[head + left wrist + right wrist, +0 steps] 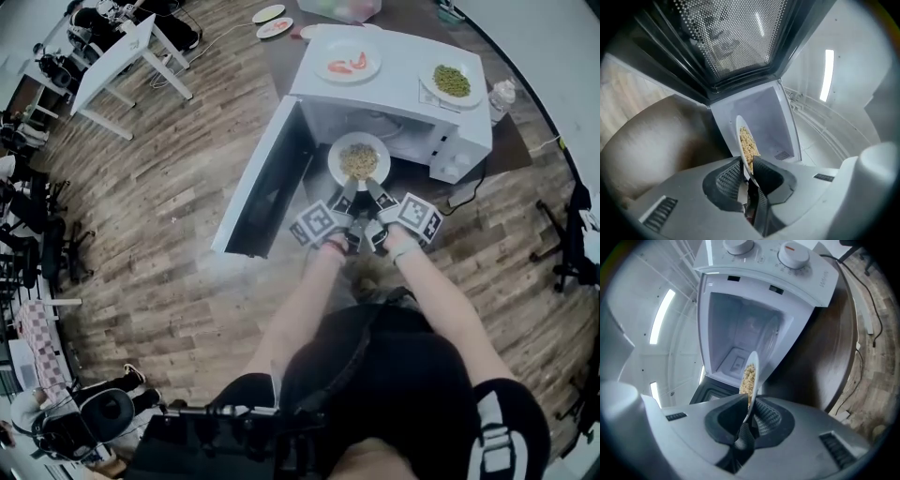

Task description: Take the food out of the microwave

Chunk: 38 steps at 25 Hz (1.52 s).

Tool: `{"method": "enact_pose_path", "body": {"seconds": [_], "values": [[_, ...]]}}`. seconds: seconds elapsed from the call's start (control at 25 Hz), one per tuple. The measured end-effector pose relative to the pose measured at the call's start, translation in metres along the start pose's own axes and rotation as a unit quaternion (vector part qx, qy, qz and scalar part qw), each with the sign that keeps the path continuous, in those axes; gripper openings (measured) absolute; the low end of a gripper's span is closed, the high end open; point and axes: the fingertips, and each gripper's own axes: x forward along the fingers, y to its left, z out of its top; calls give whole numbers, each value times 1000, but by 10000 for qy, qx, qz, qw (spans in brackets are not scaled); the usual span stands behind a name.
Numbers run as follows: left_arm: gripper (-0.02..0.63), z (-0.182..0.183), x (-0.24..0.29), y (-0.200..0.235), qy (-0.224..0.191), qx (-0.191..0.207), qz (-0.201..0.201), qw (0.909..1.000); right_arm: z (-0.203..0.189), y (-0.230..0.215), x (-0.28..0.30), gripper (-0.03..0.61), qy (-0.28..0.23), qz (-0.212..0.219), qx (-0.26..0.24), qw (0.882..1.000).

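Note:
A white plate of yellowish noodles [359,160] hangs in front of the white microwave's [403,70] open cavity, just outside its mouth. My left gripper [348,200] is shut on the plate's near rim from the left, and my right gripper [379,200] is shut on the same rim from the right. In the left gripper view the plate [740,133] stands edge-on, pinched by the left gripper [748,172]. The right gripper view shows the plate [753,369] edge-on in the right gripper [749,412], before the empty cavity [740,333].
The microwave door [267,183] swings open to the left, beside my left gripper. Two plates sit on the microwave: one with red food [347,64], one with green food [453,81]. A cable [469,192] runs at the right. A white desk [122,56] stands far left.

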Motion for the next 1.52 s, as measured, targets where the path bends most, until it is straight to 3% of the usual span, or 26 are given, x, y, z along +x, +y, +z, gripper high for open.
{"method": "enact_pose_path", "body": {"seconds": [0.72, 1.52], "values": [[63, -22, -41, 3, -204, -86, 161, 9996, -33, 3, -26, 38, 455, -12, -382, 9982], [58, -50, -117, 2, 257, -169, 103, 9995, -103, 12, -74, 37, 213, -181, -49, 9996]]}}
